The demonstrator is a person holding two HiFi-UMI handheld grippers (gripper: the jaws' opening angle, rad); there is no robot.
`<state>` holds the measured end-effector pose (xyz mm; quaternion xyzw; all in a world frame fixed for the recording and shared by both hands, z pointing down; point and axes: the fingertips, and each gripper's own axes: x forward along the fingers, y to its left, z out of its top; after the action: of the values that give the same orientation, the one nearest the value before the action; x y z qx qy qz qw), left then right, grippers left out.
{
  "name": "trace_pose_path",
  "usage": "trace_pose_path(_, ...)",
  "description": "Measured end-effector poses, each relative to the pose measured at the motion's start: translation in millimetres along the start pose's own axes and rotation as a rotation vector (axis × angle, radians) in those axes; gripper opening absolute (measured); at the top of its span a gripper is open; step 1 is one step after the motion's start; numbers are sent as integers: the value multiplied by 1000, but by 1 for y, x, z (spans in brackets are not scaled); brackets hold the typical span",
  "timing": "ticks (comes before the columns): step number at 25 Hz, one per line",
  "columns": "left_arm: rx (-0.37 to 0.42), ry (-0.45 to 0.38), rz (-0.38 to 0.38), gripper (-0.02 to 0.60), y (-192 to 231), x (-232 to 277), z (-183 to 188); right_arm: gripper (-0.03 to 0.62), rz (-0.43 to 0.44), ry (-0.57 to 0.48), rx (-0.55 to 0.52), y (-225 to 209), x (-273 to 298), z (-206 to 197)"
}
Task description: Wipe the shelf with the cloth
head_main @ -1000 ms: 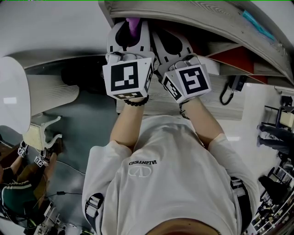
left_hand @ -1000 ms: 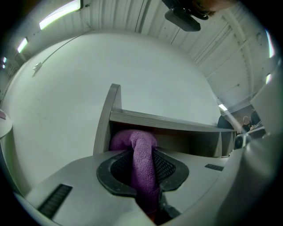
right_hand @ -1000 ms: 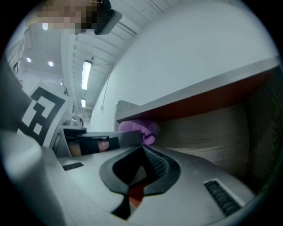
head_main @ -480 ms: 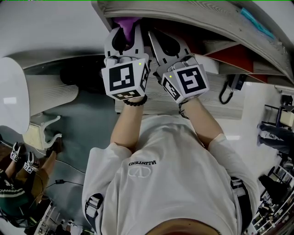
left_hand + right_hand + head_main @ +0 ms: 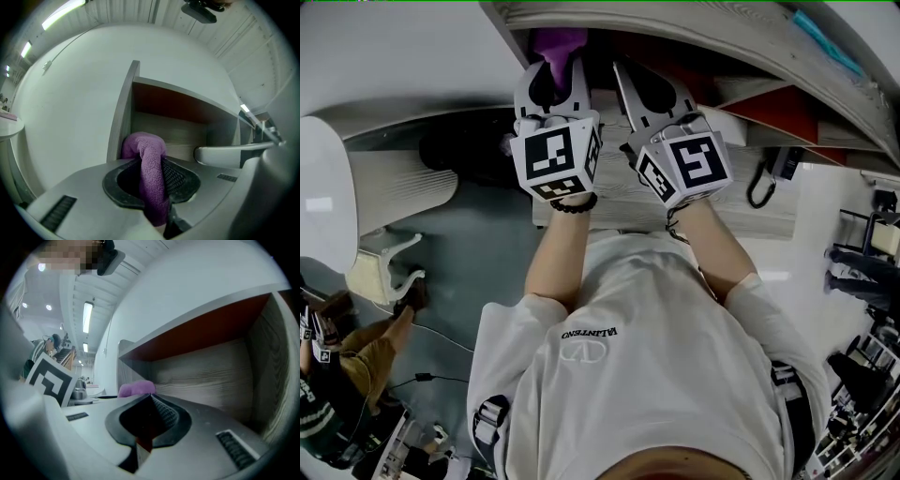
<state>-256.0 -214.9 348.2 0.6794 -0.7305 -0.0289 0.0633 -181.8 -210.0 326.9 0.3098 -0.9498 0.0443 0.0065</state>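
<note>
Inside the shelf point(image 5: 741, 214), by its left wall, your left gripper point(image 5: 555, 64) is clamped on the cloth point(image 5: 152, 180), wad ahead of the jaws, your right gripper point(image 5: 150, 401), jaws together on nothing, just rightward, where the board to wipe probably lies.

Left: side panel point(image 5: 123, 112) just beside the cloth point(image 5: 151, 164), no gap.
Right: shelf point(image 5: 211, 371) bay open past the right gripper point(image 5: 149, 398).
Above: top board point(image 5: 201, 329) overhead.
</note>
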Motion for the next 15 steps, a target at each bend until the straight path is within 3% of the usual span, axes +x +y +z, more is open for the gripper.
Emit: trace_pose_path(15, 17, 47, 14, 78, 5, 1, -32, -2, -24, 14, 9, -8, -11, -8)
